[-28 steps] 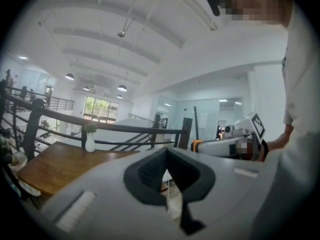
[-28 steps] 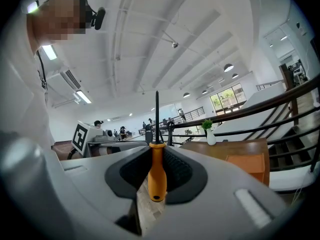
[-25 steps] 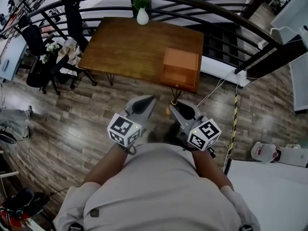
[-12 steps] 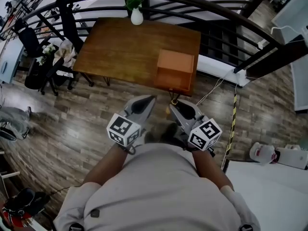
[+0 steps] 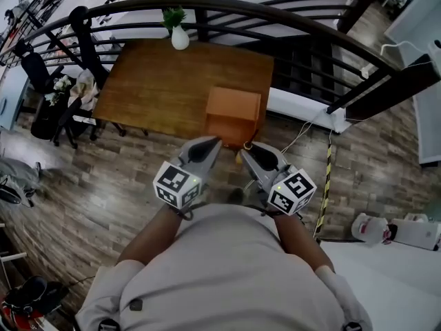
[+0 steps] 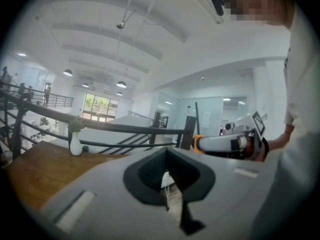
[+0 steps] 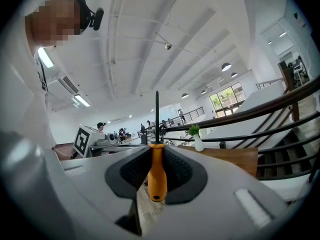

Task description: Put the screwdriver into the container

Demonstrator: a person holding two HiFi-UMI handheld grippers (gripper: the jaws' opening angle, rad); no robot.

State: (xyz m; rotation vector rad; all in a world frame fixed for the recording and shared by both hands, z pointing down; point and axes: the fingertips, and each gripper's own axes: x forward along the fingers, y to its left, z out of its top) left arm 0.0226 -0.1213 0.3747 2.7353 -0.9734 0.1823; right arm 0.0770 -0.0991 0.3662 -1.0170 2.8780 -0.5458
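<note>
a person in a pale shirt [image 5: 227, 267] stands on a plank floor [image 5: 103, 185] with a hand-held gripper in each hand, both pointed towards a wooden table [image 5: 151, 88] set against a dark curved railing [image 5: 275, 9]. the right gripper [image 5: 247, 150] is clenched on an orange-handled screwdriver [image 7: 156, 169]. in the right gripper view the handle stands upright between the two dark pads [image 7: 181, 172], butt end down, and the thin black shaft rises straight above the jaws. the left gripper [image 5: 211, 143] carries nothing: in its own view its jaws are drawn close together, with only a narrow slit of floor showing between them. in the head view the two grippers sit side by side, near each other but apart, just short of the table's near edge. the container [image 5: 233, 110], an orange box, rests on the table by its near right corner, apart from the screwdriver, which has not yet gone in. a white vase [image 5: 179, 38] with a green plant stands at the table's far edge, by the railing. dark office chairs [image 5: 38, 71] crowd the floor to the table's left, and a yellow-and-black striped strip [image 5: 324, 185] runs across the boards at right.
</note>
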